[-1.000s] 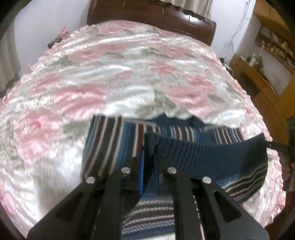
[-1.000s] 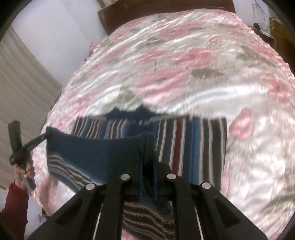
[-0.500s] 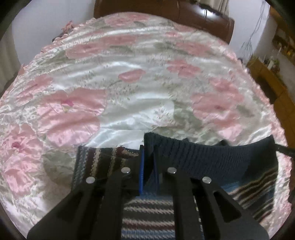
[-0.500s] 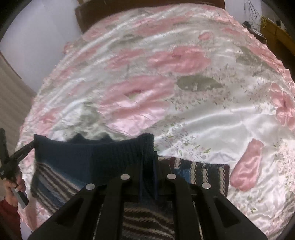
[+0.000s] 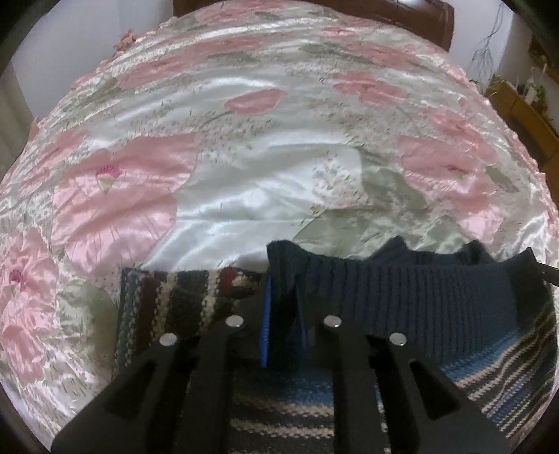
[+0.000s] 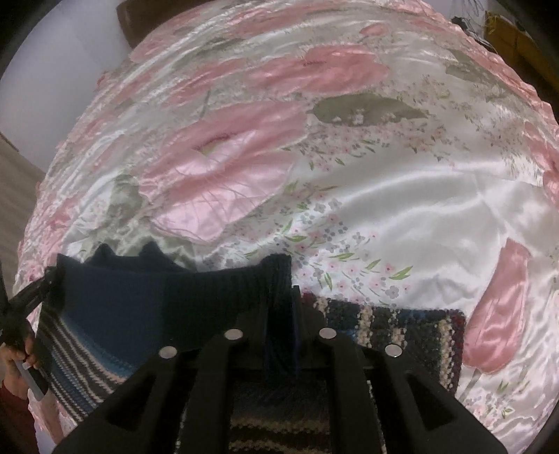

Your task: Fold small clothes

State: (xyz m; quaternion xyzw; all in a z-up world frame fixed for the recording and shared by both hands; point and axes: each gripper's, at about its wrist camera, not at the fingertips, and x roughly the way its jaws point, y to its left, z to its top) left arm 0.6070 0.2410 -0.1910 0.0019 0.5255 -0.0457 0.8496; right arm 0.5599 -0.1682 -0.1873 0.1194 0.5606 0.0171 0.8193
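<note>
A small striped knit sweater [image 5: 167, 307] with a navy ribbed hem [image 5: 401, 297] lies on the bed. My left gripper [image 5: 281, 307] is shut on the hem's left corner. In the right wrist view my right gripper [image 6: 281, 314] is shut on the hem's other corner [image 6: 276, 276]. The hem is stretched between both grippers and carried over the sweater's body, near the navy collar [image 5: 398, 244]. The striped sleeve [image 6: 401, 324] shows beneath, to the right. The other gripper [image 6: 24, 300] is seen at the left edge, in a hand [image 6: 14, 356].
The bed carries a shiny white and pink floral satin cover [image 5: 244, 174]. A dark wooden headboard [image 5: 419, 14] stands at the far end. Wooden shelves [image 5: 524, 101] are at the right of the room. A red sleeve [image 6: 10, 401] shows at the lower left.
Both grippers carried the navy hem forward over the sweater toward the collar. Much less of the striped body shows beyond the hem now.
</note>
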